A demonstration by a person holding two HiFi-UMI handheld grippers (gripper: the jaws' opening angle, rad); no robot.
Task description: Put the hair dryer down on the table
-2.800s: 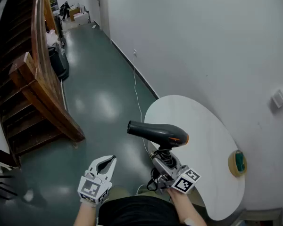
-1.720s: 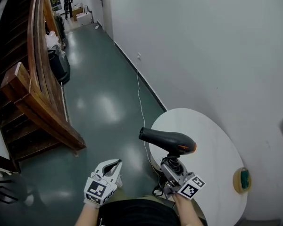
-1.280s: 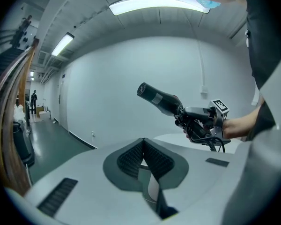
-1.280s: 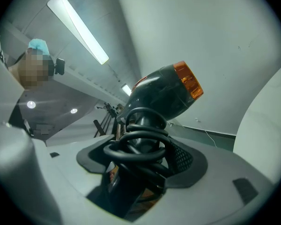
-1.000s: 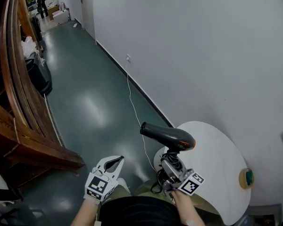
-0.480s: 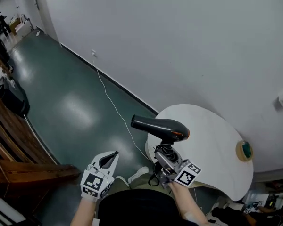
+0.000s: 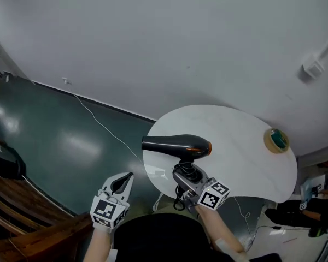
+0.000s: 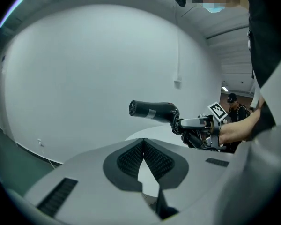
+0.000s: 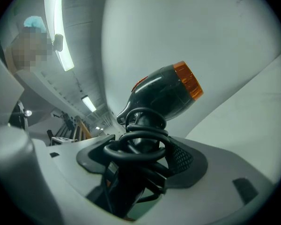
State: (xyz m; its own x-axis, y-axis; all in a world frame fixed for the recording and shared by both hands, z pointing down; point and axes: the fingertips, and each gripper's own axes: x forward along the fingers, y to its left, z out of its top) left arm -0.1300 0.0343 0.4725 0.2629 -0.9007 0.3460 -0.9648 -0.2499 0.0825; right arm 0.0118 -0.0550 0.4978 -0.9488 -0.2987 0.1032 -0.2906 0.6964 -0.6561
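In the head view the black hair dryer (image 7: 175,146) with an orange rear end is held level above the near left part of the white oval table (image 7: 246,162). My right gripper (image 7: 187,173) is shut on its handle, which has the black cord coiled round it. The right gripper view shows the dryer (image 9: 166,95) upright from the jaws, with the cord loops (image 9: 138,144) between them. My left gripper (image 7: 127,178) hangs to the left over the floor, shut and holding nothing. The left gripper view shows its tips (image 8: 144,142) meeting, with the dryer (image 8: 152,110) beyond.
A yellowish roll with a green middle (image 7: 276,140) lies at the table's far right. A white wall stands behind the table. A thin white cable (image 7: 93,116) runs across the dark green floor (image 7: 44,141). Wooden stair parts (image 7: 22,239) sit at lower left. A person (image 8: 234,108) stands far off.
The view has swung right, from the corridor and stairs to the wall and table. The dryer, still gripped, now hangs over the table's near left part. The left gripper stays low.
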